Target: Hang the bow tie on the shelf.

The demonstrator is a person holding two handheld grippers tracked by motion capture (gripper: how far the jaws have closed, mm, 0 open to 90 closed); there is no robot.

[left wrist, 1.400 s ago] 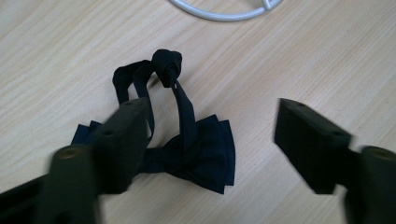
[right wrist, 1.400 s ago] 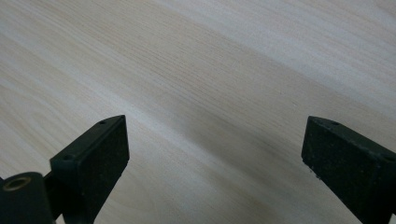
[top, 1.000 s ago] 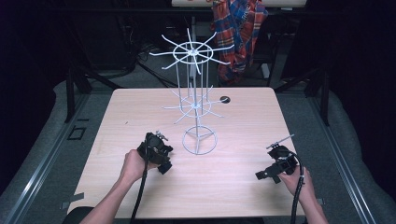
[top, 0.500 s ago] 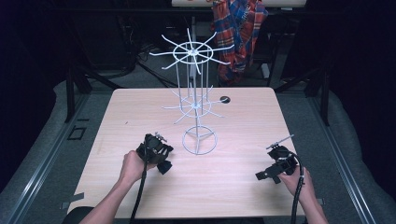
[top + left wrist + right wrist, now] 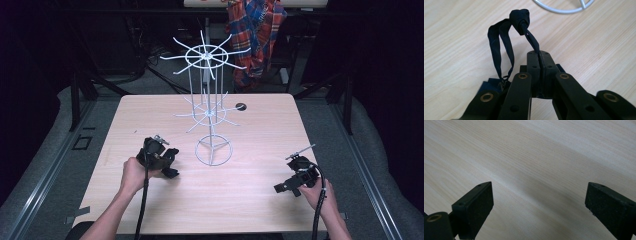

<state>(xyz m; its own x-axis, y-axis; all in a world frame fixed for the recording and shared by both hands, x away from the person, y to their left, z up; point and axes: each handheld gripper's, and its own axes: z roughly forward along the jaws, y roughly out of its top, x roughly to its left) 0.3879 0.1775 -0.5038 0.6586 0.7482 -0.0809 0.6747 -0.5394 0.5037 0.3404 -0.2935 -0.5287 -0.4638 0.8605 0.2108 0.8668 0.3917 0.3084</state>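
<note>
A black fabric strap (image 5: 519, 17) with a knot at its far end loops above the wooden table (image 5: 461, 37). My left gripper (image 5: 539, 53) is shut on one tail of that strap, its two pads pressed together around it. From above, the left gripper (image 5: 167, 161) sits at the table's left, just left of the base ring (image 5: 213, 150) of a white wire display rack (image 5: 207, 90). At the right front, my right gripper (image 5: 282, 187) is low over the table, and in its own view my right gripper (image 5: 539, 200) stands open with only bare wood between the pads.
The rack's spokes reach out at two levels over the table's middle and back. A small dark round spot (image 5: 241, 106) lies behind the rack on the right. A plaid cloth (image 5: 257, 35) hangs beyond the far edge. The ring's rim (image 5: 564, 8) lies just ahead of the strap.
The left hand and gripper have shifted slightly left and up from the table. The right gripper has stayed where it was.
</note>
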